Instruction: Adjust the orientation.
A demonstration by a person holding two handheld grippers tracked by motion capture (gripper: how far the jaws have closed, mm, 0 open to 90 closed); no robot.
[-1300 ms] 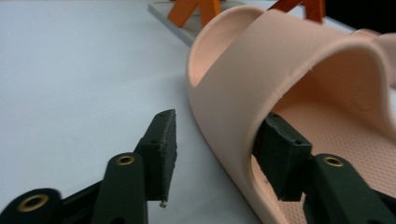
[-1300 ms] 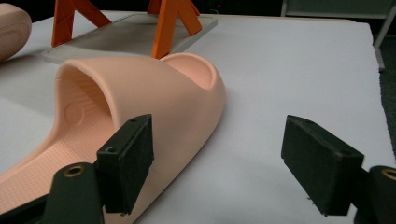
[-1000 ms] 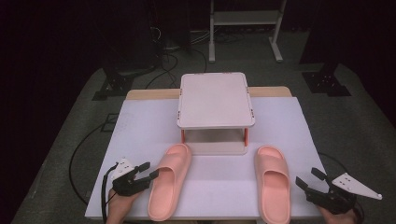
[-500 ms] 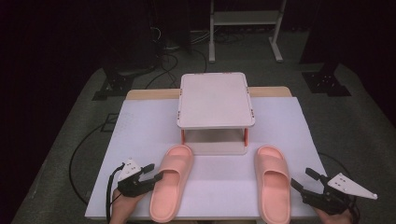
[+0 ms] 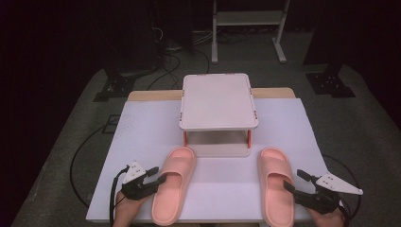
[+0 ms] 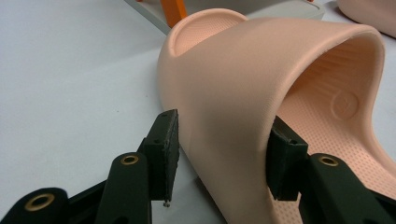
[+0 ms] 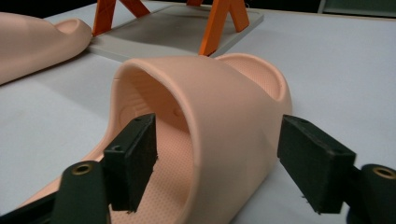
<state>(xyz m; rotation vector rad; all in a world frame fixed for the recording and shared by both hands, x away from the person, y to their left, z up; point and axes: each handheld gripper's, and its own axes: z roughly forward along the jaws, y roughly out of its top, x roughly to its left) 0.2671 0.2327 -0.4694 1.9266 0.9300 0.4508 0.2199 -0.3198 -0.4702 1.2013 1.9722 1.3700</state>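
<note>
Two pale pink moulded foam slide sandals lie flat on the white table cover [image 5: 142, 127], well apart, each with its long axis running away from the person, toes toward the low white two-tier shelf with orange legs [image 5: 218, 101]. The left sandal [image 5: 174, 182] sits just inboard of the left gripper [image 5: 160, 178], which comes at it from the outer side, across the long axis. In the left gripper view the jaws straddle the outer wall of the strap [image 6: 233, 107], one pad outside and one inside the foot opening; they have just been closing, the inner pad looks against the foam, the outer a sliver off. The right sandal [image 5: 275, 184] mirrors this: the right gripper [image 5: 289, 186] reaches in from its outer side. In the right gripper view its jaws, also just closing, stand wide either side of the strap wall [image 7: 224, 121] with clear gaps, gripping nothing yet. Each hand is nearer its own sandal; the strap's outer wall is the likely hold.
</note>
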